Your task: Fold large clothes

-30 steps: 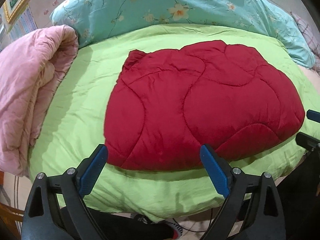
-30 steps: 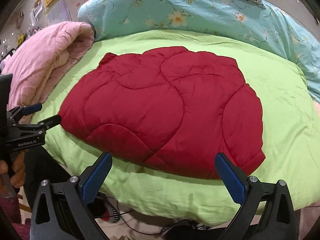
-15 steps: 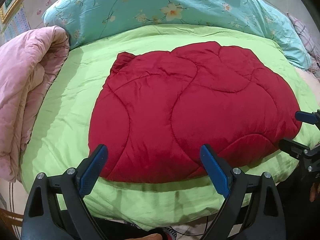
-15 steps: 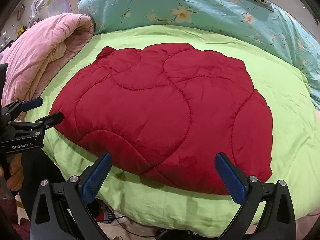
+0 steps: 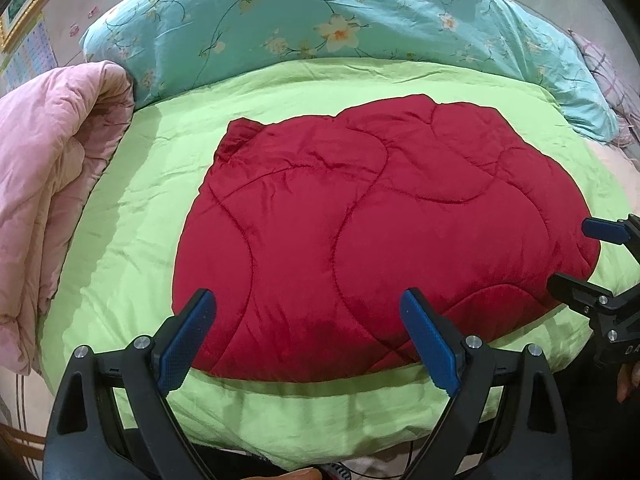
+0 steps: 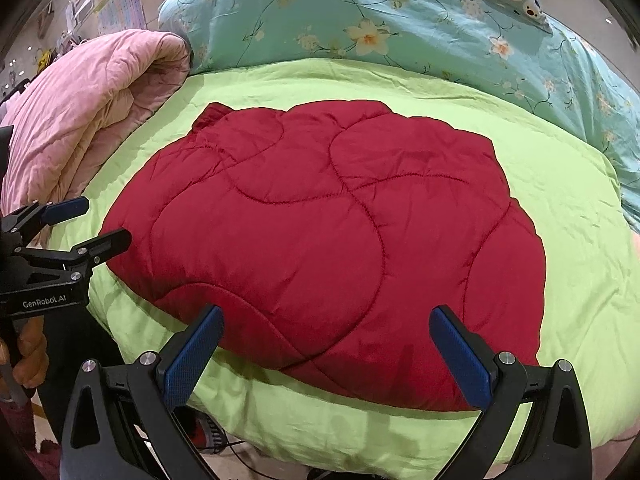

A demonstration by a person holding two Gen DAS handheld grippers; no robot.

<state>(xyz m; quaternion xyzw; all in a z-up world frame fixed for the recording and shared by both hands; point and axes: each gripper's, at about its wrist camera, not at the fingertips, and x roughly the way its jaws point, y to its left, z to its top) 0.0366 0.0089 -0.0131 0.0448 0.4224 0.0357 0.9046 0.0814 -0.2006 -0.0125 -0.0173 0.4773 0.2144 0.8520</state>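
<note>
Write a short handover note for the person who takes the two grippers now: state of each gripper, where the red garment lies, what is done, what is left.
Left gripper: open, holds nothing, over the near edge of the red quilted garment.
Right gripper: open, holds nothing, also at the near edge, to the right of the left one.
Garment: lies fairly flat on the green bedcover, one small corner turned up at the far left. A pink quilt is rolled at the left, a floral quilt behind.
Done: garment laid out; whether it is already folded once, I cannot tell.
Left: grasp the near edge, probably at both corners, and fold.
</note>
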